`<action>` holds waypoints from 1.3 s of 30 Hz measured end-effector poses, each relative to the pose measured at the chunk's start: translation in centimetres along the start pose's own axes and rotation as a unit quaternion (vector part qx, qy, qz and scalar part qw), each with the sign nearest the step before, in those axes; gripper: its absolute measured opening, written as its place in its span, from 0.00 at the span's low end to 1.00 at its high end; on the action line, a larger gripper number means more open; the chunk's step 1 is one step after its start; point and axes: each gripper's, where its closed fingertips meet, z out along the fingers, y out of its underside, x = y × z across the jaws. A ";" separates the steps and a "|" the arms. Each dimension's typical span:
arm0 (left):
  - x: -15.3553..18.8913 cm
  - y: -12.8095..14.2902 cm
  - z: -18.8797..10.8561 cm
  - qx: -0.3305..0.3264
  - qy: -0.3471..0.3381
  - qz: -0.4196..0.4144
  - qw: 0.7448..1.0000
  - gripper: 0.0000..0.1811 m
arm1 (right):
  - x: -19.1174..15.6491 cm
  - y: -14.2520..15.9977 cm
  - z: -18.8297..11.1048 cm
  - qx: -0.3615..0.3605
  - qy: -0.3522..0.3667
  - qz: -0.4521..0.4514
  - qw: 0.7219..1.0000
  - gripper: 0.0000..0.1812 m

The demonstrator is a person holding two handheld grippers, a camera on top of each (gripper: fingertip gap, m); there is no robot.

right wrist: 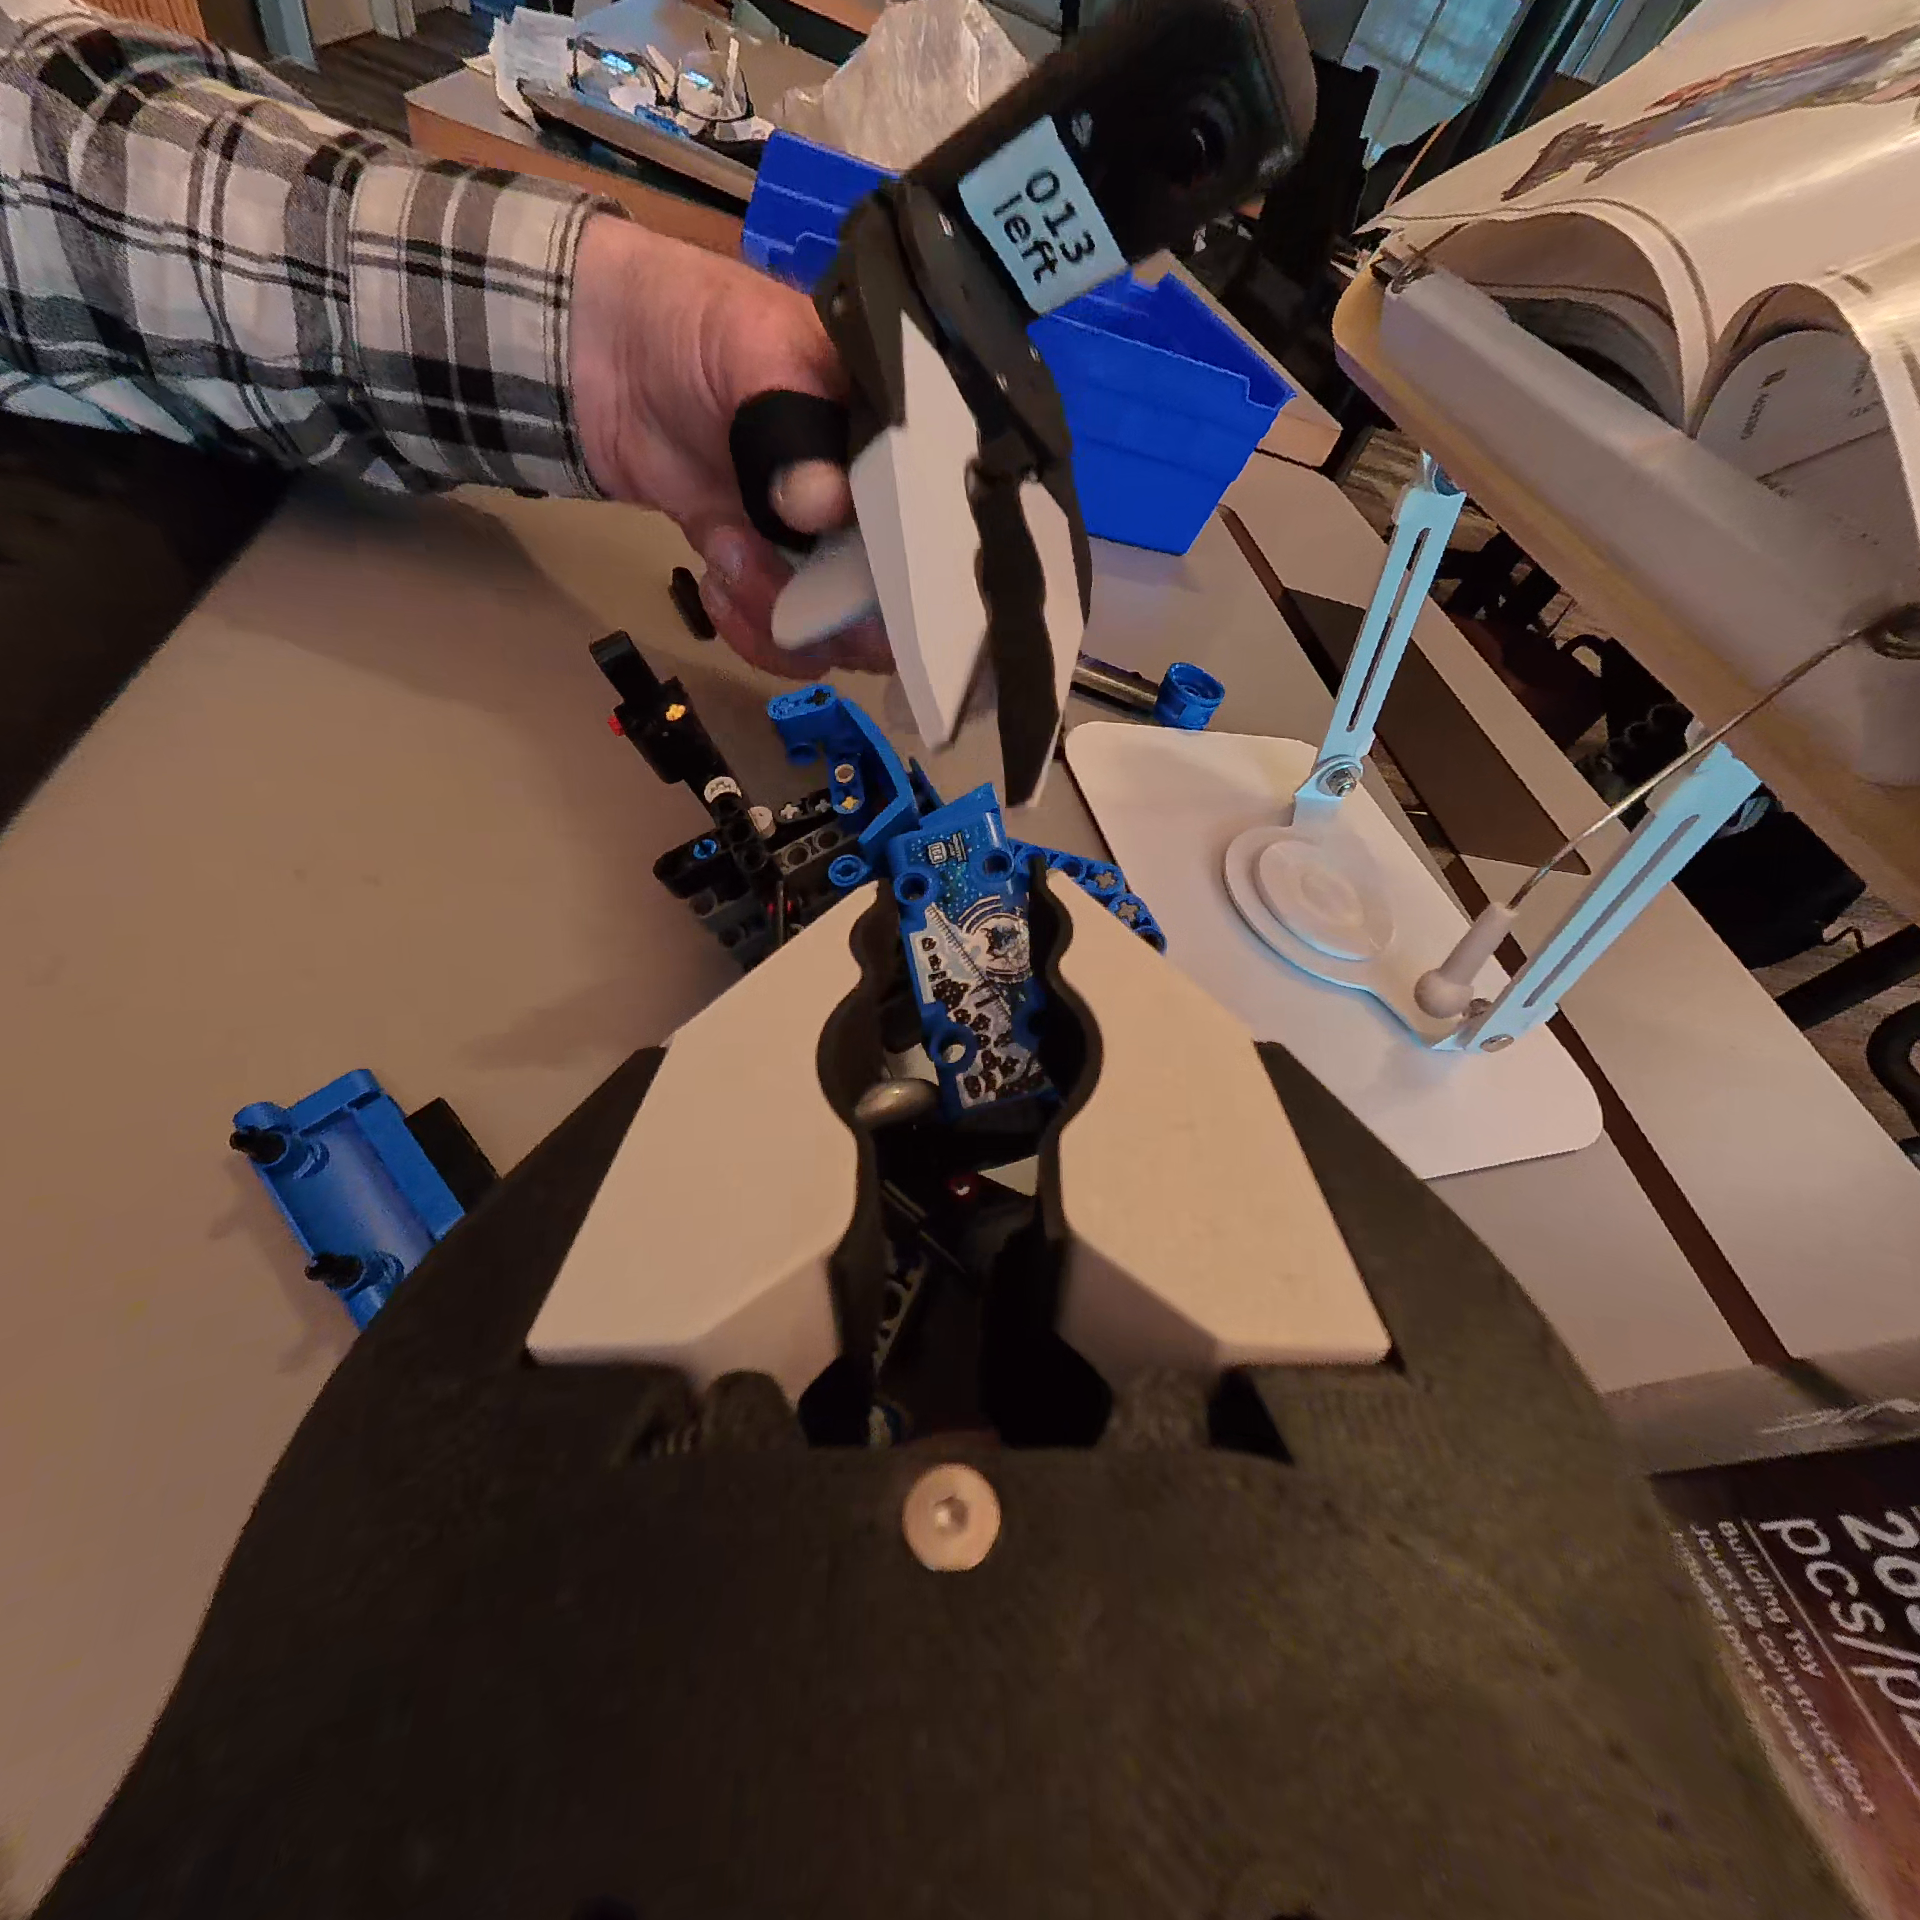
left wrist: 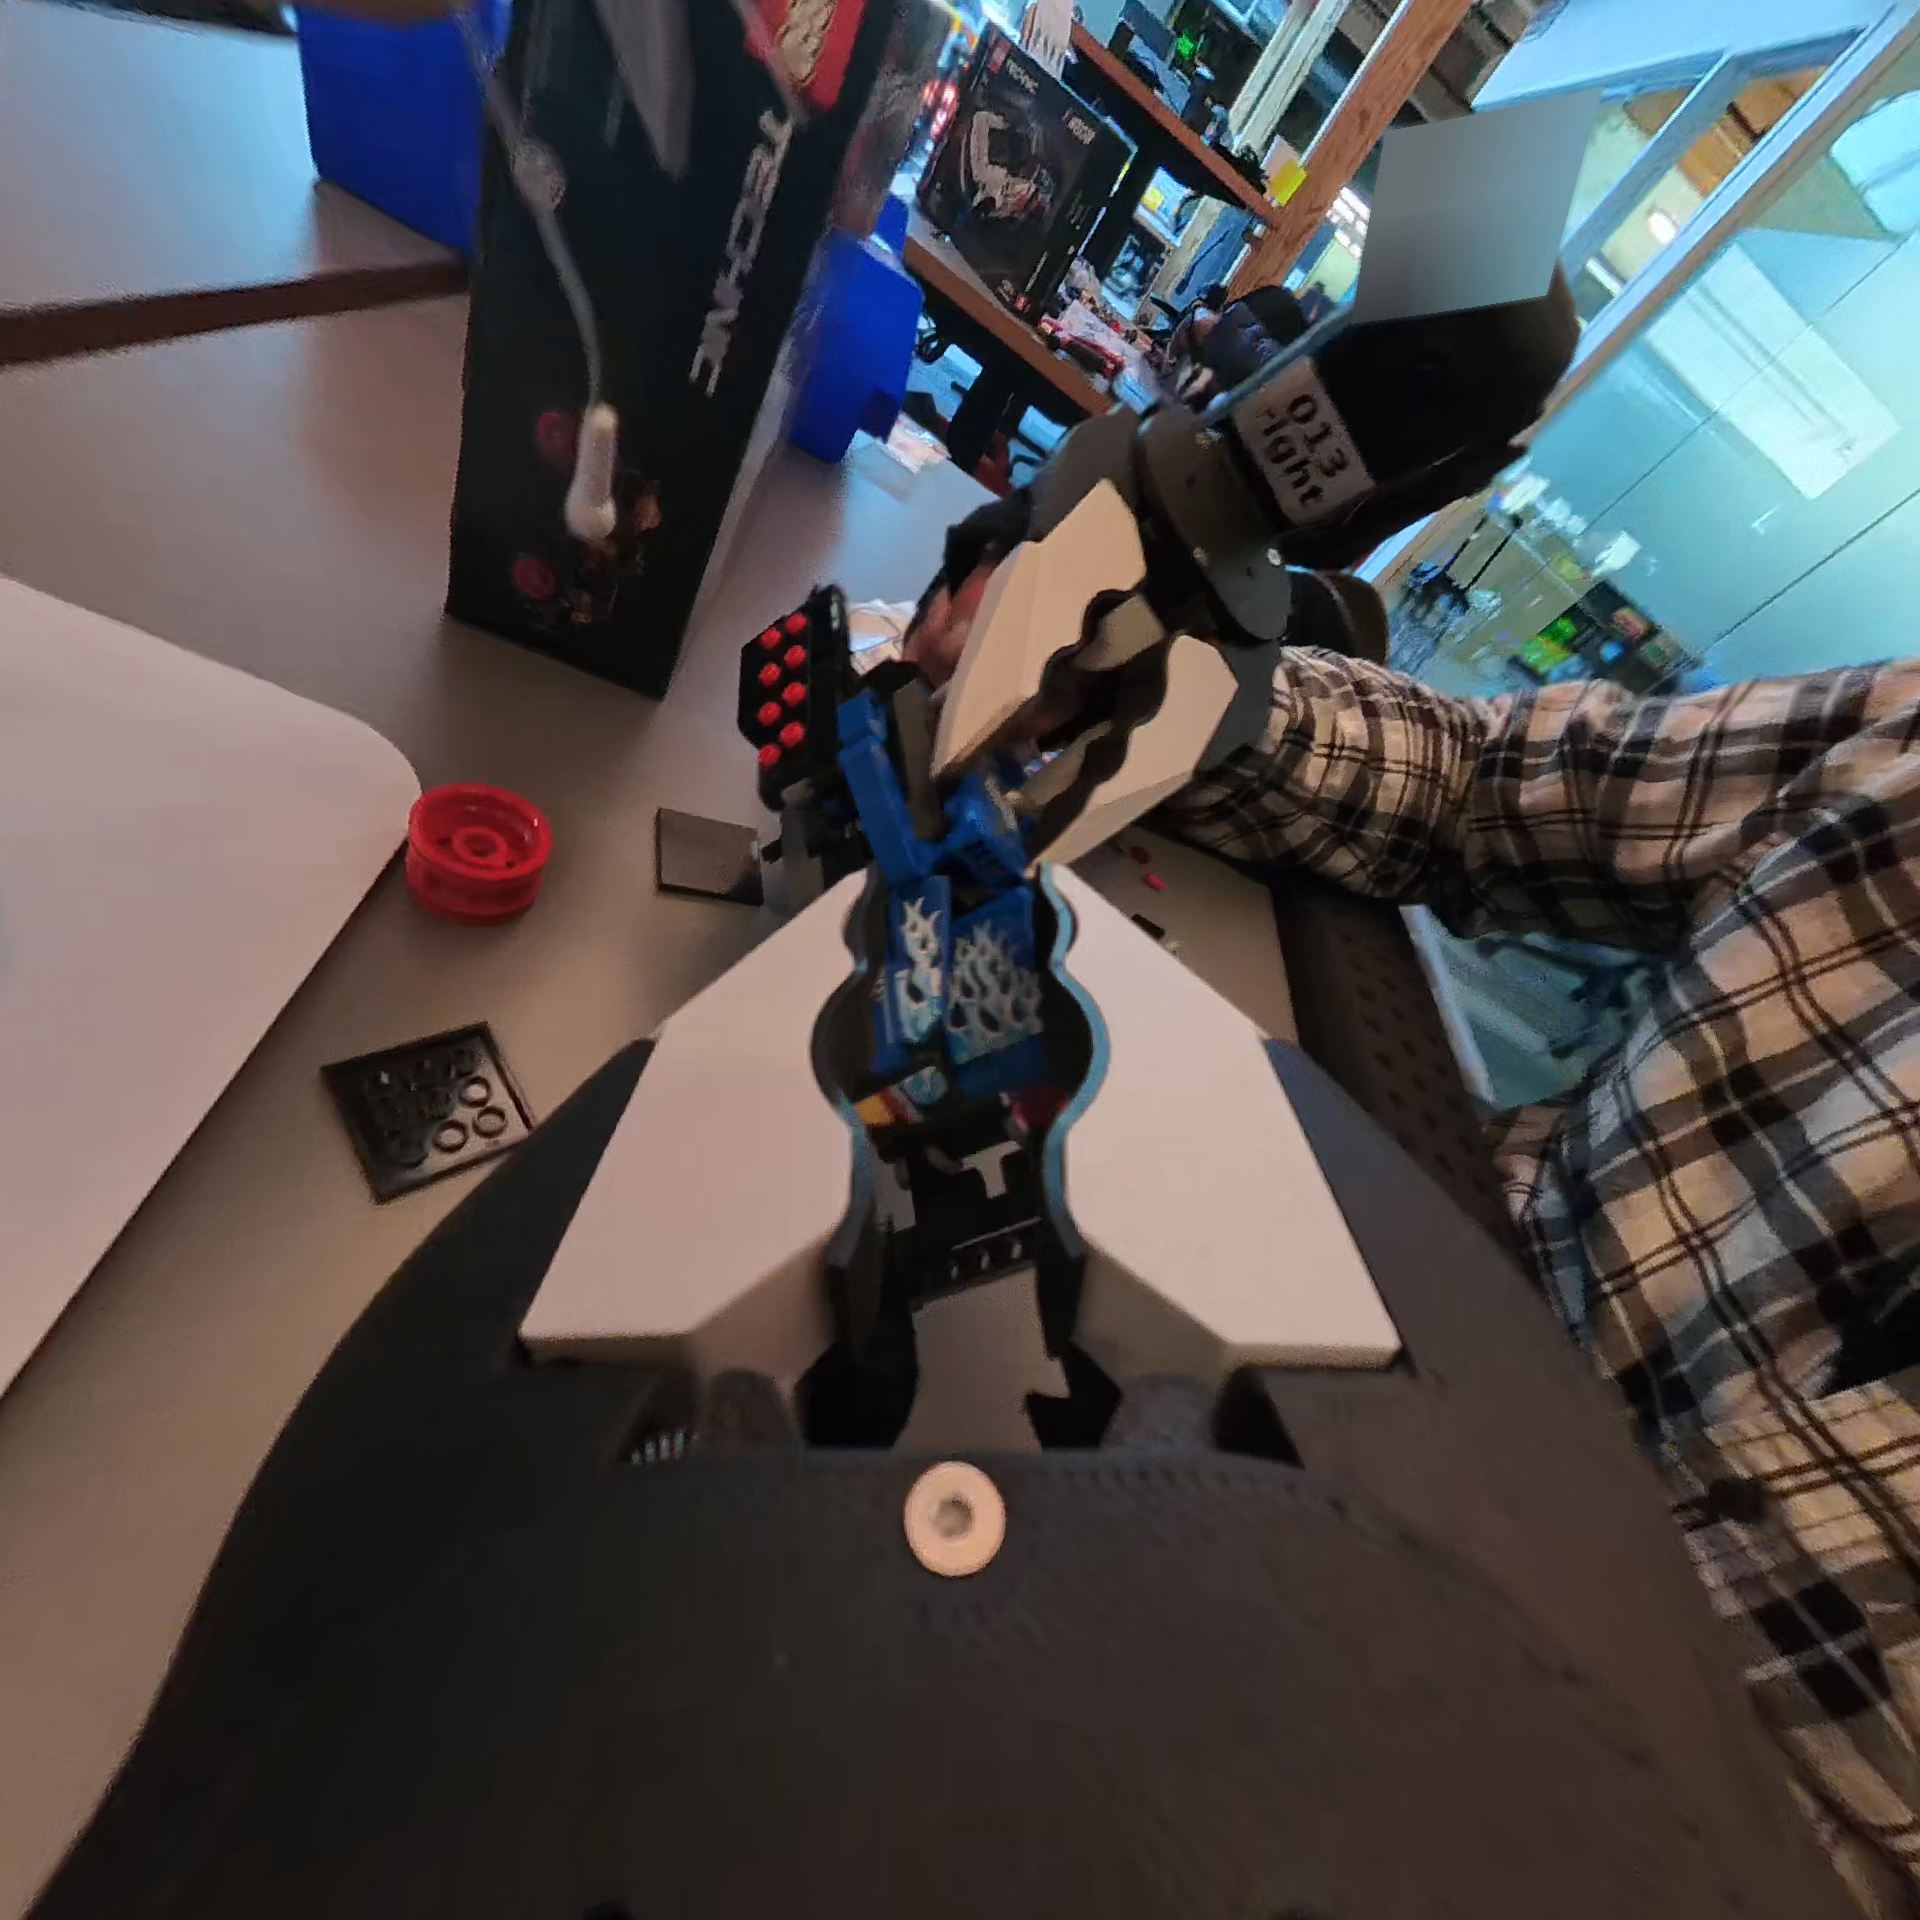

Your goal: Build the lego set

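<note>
Claws both clamped on my blue lego model: left gripper and right gripper, above the tabletop edge.

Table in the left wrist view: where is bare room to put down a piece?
Bare table lies between the black box and the red wheel. It is crowded around the blue model, where both tongs meet.

White stand with slotted arms, right, on grey table. Open booklet above it. Blue bin far. Plaid sleeve far left.
</note>
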 end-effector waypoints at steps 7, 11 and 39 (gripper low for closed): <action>-0.2 2.5 1.9 -0.100 -0.138 0.195 0.966 0.21 | -0.2 -0.1 0.0 -0.003 0.011 -0.004 1.000 0.13; 0.0 2.4 1.7 -0.101 -0.180 0.267 0.941 0.18 | -0.2 -0.1 0.0 -0.015 0.028 -0.006 0.999 0.13; 1.1 2.4 2.1 -0.100 -0.201 0.396 0.891 0.18 | -1.8 -0.5 0.1 -0.003 0.017 -0.039 0.999 0.12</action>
